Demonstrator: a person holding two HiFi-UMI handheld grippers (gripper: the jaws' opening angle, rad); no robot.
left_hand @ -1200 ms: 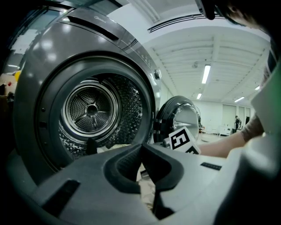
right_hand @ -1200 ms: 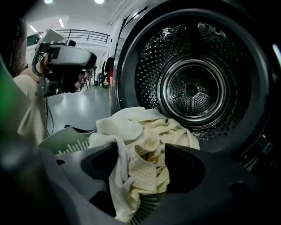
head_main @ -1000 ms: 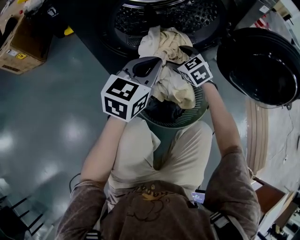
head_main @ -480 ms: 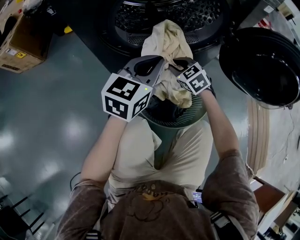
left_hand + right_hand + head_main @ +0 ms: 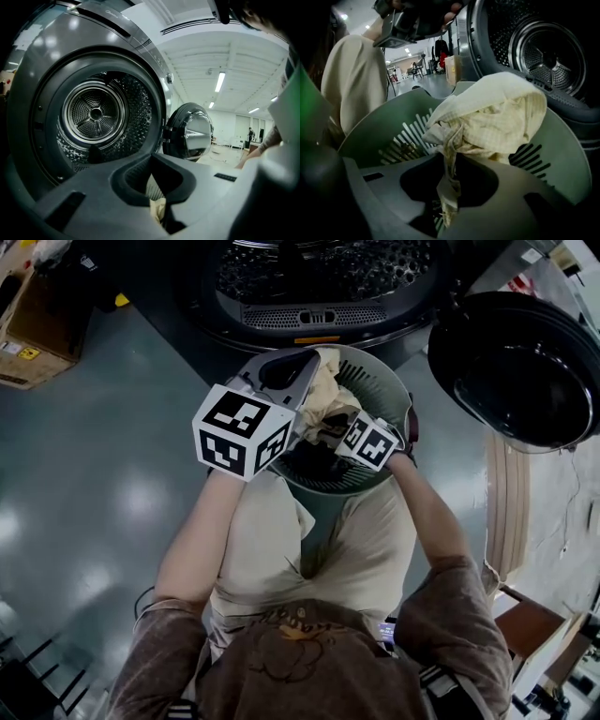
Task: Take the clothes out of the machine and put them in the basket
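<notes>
The head view looked down on the green basket (image 5: 386,397), set between the person's knees just near of the machine (image 5: 319,317), with the round black door (image 5: 520,367) swung out to the right. Only the left gripper view looked level into the steel drum (image 5: 96,112) and its perforated wall. Only the right gripper view showed the basket's slotted wall close up, with the cream cloth (image 5: 487,117) heaped against it.

The right gripper (image 5: 449,165) had just been closing its jaws. They were clenched on a twisted fold of the cloth, and the rest lay bunched inside the basket. The left gripper (image 5: 302,364) hovered over the basket's far-left rim with its jaws drawn together. A scrap of cream cloth showed in the hollow behind them, but whether it was caught there could not be told.

The basket's far rim stood just beside the machine's front, below the drum opening. The door's edge was near the basket's right rim but apart from it. Open grey floor (image 5: 103,456) lay to the left, with a cardboard box (image 5: 33,334) at the far left, well apart.
</notes>
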